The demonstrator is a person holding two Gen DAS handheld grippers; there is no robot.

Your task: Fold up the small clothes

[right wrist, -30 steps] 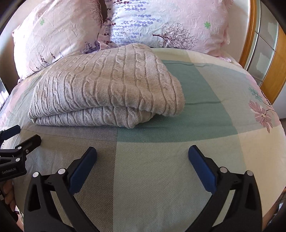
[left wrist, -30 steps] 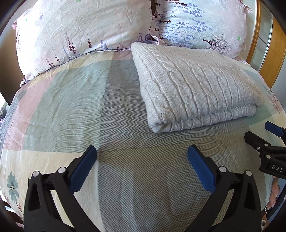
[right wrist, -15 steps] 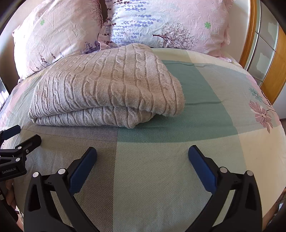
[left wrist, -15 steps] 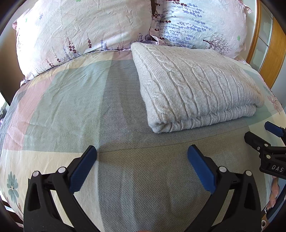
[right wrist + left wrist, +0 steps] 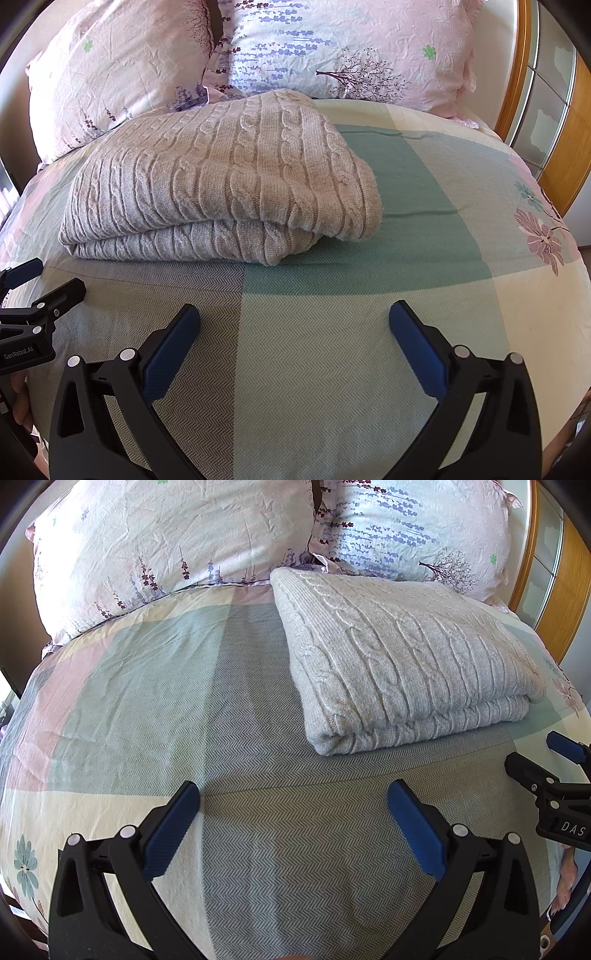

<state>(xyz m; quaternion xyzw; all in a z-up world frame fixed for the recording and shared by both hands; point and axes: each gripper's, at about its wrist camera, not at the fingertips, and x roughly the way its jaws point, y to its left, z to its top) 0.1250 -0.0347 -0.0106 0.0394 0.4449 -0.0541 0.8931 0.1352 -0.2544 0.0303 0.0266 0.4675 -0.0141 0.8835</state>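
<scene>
A grey cable-knit sweater (image 5: 402, 664) lies folded in a thick rectangle on the bed, its folded edge toward me; it also shows in the right wrist view (image 5: 221, 188). My left gripper (image 5: 293, 797) is open and empty, held over the bedspread just short of the sweater's near left corner. My right gripper (image 5: 295, 317) is open and empty, short of the sweater's near right corner. Each gripper shows at the edge of the other's view: the right one (image 5: 546, 760) and the left one (image 5: 44, 284).
The patchwork bedspread (image 5: 147, 701) covers the bed. Two floral pillows (image 5: 166, 546) (image 5: 351, 48) lean at the head behind the sweater. A wooden frame with glass panels (image 5: 546, 110) stands on the right.
</scene>
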